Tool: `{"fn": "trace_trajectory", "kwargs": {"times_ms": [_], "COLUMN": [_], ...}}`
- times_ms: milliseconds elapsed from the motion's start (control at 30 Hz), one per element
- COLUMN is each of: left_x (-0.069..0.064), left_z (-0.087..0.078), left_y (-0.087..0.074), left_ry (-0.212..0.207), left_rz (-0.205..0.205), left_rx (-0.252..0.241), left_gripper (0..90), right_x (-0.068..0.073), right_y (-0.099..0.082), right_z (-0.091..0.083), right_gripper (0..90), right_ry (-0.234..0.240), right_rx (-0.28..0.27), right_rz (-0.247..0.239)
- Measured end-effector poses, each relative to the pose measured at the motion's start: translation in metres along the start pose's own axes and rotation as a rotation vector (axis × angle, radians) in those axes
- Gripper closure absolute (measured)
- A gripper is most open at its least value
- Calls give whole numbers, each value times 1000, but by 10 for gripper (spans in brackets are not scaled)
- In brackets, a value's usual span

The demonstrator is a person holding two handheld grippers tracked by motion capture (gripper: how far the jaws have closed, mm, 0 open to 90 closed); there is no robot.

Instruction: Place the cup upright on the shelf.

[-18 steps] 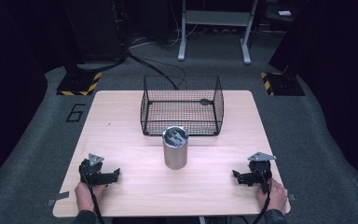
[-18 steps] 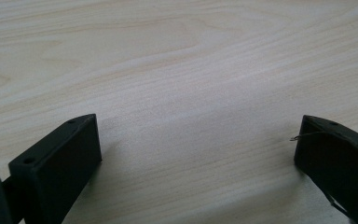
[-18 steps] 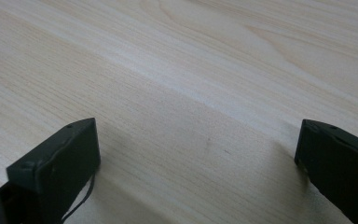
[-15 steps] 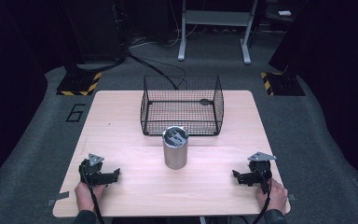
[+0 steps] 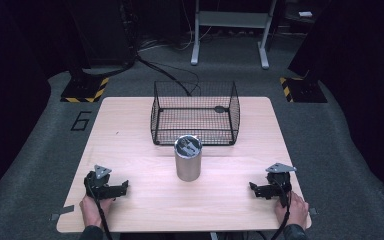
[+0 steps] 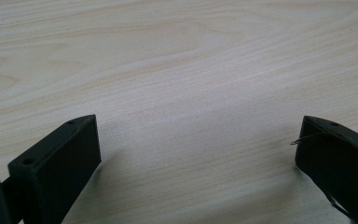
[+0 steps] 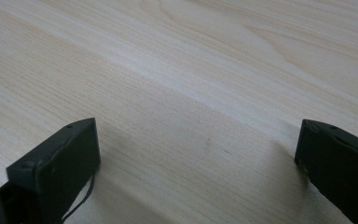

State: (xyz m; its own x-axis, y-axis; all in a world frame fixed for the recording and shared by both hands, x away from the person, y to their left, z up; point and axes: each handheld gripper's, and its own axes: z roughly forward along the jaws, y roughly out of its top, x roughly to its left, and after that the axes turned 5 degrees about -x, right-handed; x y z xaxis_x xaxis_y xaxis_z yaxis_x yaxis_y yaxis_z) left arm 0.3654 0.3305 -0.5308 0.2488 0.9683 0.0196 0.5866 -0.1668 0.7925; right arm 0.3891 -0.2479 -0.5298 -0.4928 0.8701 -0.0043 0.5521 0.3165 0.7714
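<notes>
A metal can [image 5: 188, 158] with a dark printed lid stands upright in the middle of the wooden table [image 5: 130, 130]. Just behind it sits a black wire basket [image 5: 195, 112], open at the top. My left gripper [image 5: 123, 187] rests on the table near the front left, jaws wide apart, nothing between them. My right gripper [image 5: 253, 189] rests near the front right, also open and holding nothing. In the left gripper view the gripper [image 6: 196, 154] looks down on bare wood, and the right gripper view shows the same under its gripper [image 7: 196, 154].
A small dark object [image 5: 220, 108] lies at the back of the basket floor. The table's front edge lies just under both hands [image 5: 92, 210]. Beyond the table are dark floor, hazard-striped stand bases [image 5: 85, 90] and a metal frame [image 5: 230, 30].
</notes>
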Motion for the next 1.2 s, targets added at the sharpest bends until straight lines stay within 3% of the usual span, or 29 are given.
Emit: {"fn": "trace_trajectory", "kwargs": {"times_ms": [200, 900, 1167, 1200], "left_x": [-2, -32, -50, -54], "left_z": [-6, -27, -32, -33], "left_y": [1, 27, 42, 45], "left_ry": [-19, -122, -177, -196], "left_rz": [-15, 52, 78, 95], "left_rx": [-33, -85, -117, -107], "left_gripper": [1, 1, 1, 1], "right_x": [0, 0, 0, 0], "right_y": [0, 0, 0, 0], "right_z": [0, 0, 0, 0], "right_gripper": [0, 0, 0, 0], "right_ry": [0, 0, 0, 0], "right_rx": [-1, -2, 0, 0], "right_rz": [1, 0, 0, 0]}}
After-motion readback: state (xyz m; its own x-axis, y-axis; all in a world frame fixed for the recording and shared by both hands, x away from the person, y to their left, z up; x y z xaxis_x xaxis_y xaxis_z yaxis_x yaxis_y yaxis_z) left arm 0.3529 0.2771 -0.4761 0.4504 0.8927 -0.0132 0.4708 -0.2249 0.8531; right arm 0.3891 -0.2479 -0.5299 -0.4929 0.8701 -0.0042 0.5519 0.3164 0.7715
